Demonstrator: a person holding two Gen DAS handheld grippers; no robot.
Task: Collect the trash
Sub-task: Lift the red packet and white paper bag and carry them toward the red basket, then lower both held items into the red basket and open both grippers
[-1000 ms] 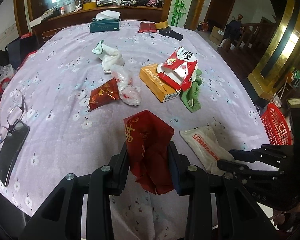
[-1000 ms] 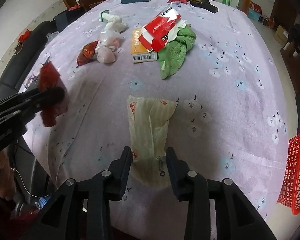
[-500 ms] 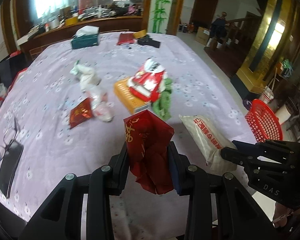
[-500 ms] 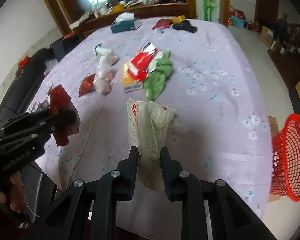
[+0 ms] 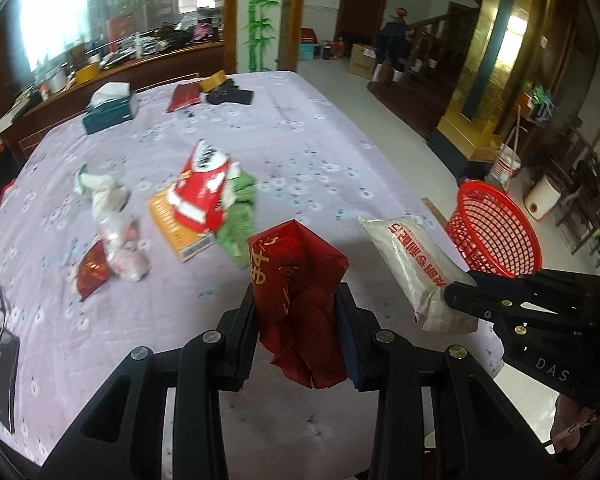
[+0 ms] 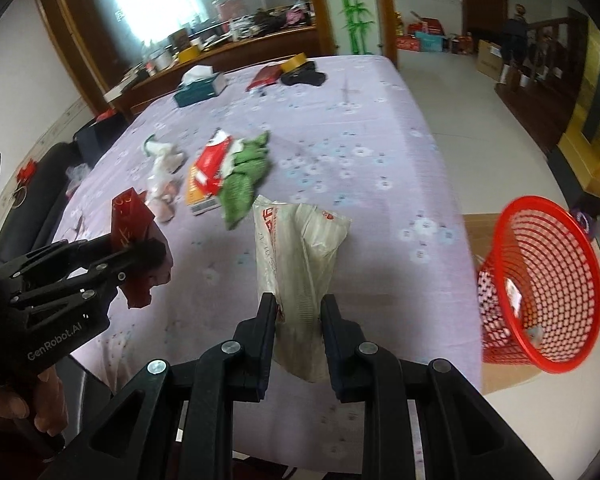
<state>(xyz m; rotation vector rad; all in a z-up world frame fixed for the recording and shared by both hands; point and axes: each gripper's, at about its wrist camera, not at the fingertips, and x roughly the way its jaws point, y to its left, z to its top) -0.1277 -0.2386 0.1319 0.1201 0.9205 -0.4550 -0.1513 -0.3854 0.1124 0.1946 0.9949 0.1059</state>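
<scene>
My left gripper (image 5: 298,312) is shut on a crumpled red wrapper (image 5: 296,276) and holds it above the table's near edge; the wrapper also shows in the right wrist view (image 6: 134,224). My right gripper (image 6: 299,312) is shut on a white plastic bag with red print (image 6: 298,248), lifted off the cloth; the bag also shows in the left wrist view (image 5: 416,264). A red mesh basket (image 6: 540,284) stands on the floor to the right of the table, also in the left wrist view (image 5: 496,232). More trash lies mid-table: a red-and-white packet (image 5: 204,188), a small red wrapper (image 5: 94,272), clear crumpled plastic (image 5: 120,240).
The table (image 5: 320,152) has a lilac flowered cloth. On it lie an orange box (image 5: 176,224), a green cloth (image 5: 240,216), a teal tissue box (image 5: 110,110), glasses and a phone (image 5: 0,356) at the left edge. A cabinet stands behind.
Both grippers have lifted and swung right with their loads. The white bag came off the cloth. The red basket has come further into both views.
</scene>
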